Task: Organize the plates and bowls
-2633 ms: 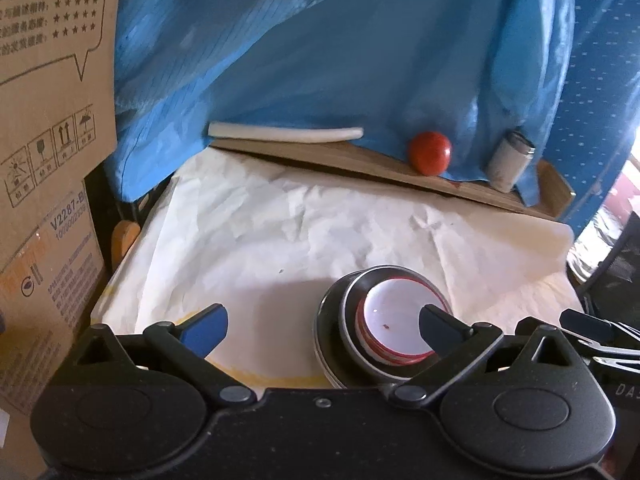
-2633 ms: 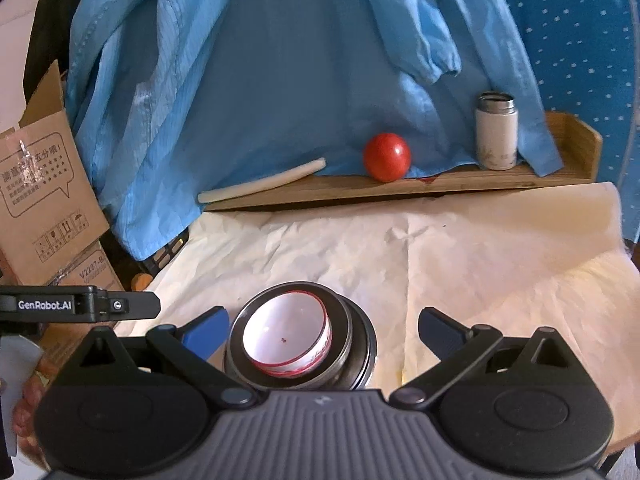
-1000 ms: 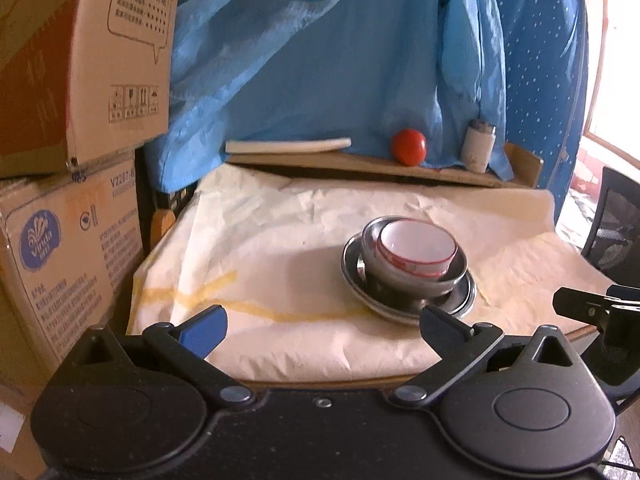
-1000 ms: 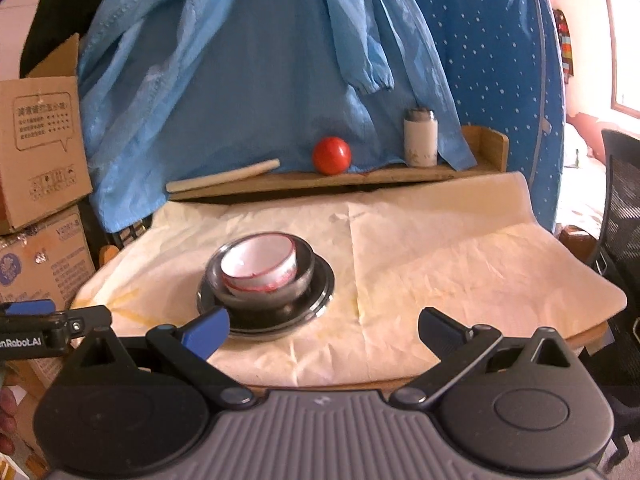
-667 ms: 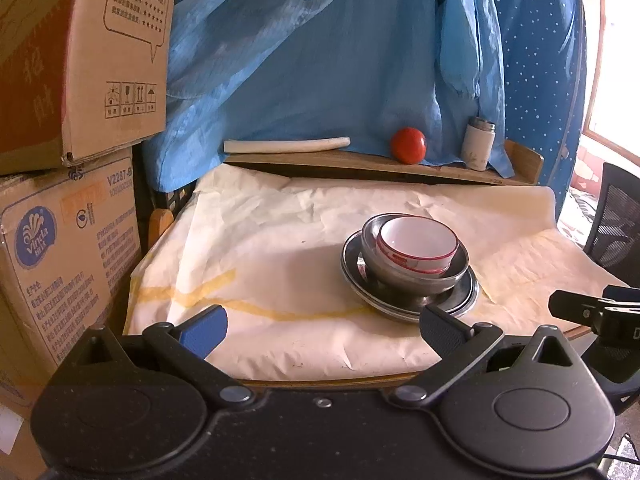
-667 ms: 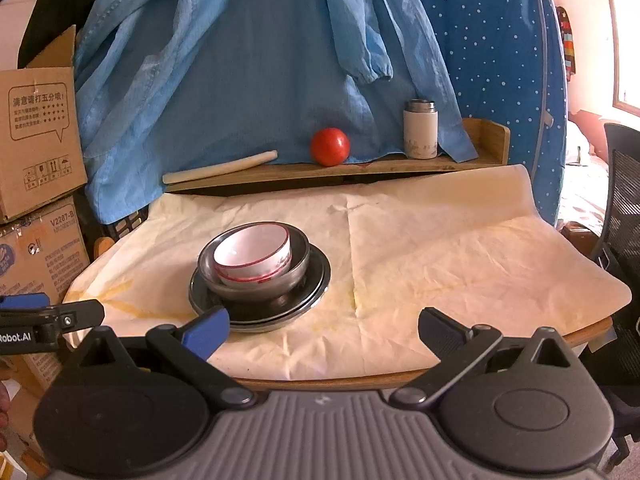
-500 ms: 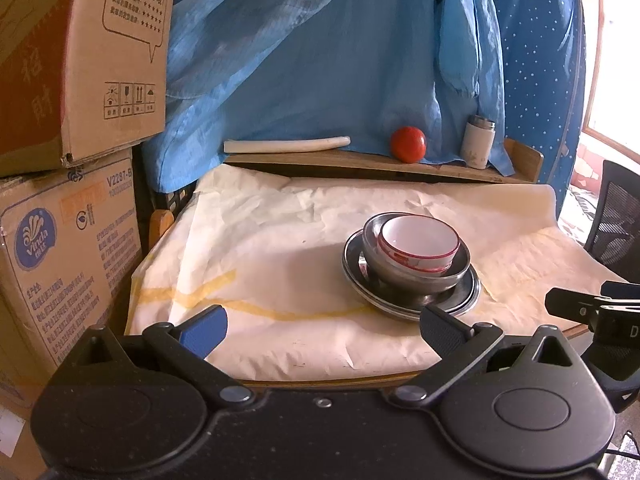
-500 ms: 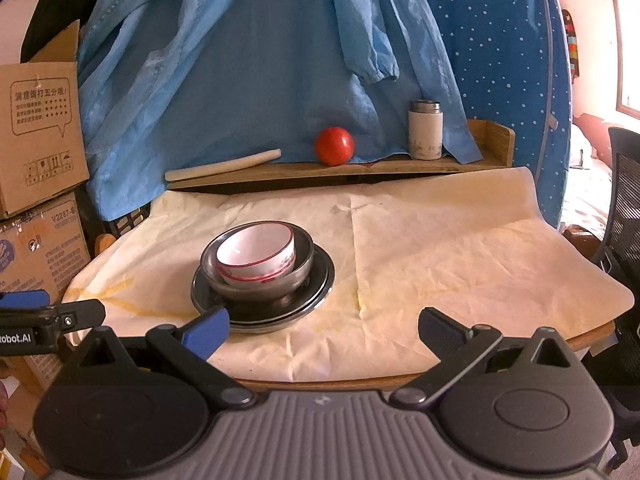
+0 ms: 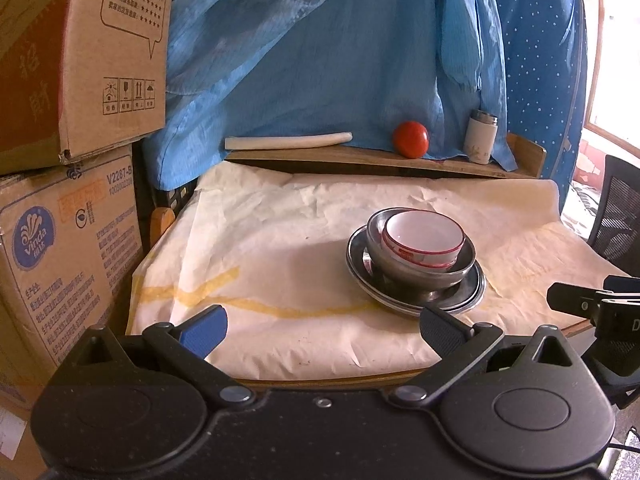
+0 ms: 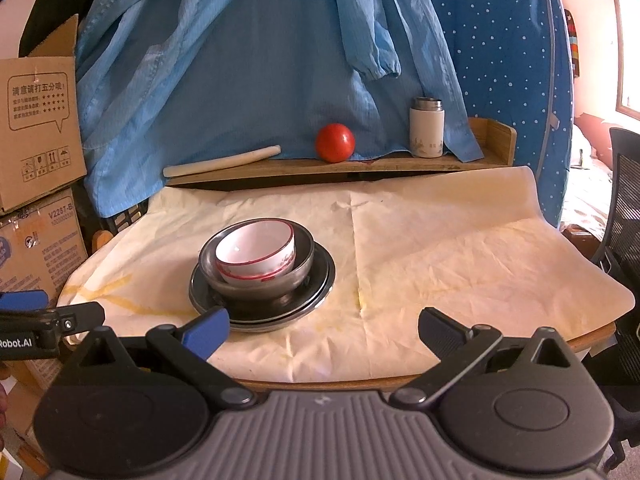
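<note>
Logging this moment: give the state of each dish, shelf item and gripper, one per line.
White bowl: nested in steel bowl, empty.
Steel bowl: upright on plates.
Steel plates: stacked on paper.
Tomato: on shelf.
Flask: upright, capped.
Left gripper: open, empty.
Right gripper: open, empty.
</note>
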Available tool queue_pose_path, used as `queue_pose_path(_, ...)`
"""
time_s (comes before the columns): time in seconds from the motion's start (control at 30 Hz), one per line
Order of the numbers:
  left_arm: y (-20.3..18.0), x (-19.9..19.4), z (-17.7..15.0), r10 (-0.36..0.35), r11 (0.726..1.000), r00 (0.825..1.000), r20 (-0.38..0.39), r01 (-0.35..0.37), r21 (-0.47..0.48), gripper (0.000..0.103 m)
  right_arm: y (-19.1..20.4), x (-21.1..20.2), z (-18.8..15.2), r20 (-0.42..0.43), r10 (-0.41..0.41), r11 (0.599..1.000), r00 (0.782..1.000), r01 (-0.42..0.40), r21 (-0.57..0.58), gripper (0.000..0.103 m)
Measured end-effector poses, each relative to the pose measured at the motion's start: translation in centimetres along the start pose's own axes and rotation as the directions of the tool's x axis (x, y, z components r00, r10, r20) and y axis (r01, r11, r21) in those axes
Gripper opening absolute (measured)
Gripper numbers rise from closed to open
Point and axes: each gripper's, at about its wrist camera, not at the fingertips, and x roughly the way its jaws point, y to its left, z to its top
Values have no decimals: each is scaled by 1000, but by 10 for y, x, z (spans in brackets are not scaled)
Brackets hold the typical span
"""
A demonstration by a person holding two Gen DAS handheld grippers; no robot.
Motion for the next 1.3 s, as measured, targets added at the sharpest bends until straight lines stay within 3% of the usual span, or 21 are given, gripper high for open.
queue_pose_path(1.3,1,4,1,0,1000,1000,-4,0,3,102,-1,5,1,-19,6,1000,1000,-6,-3,103)
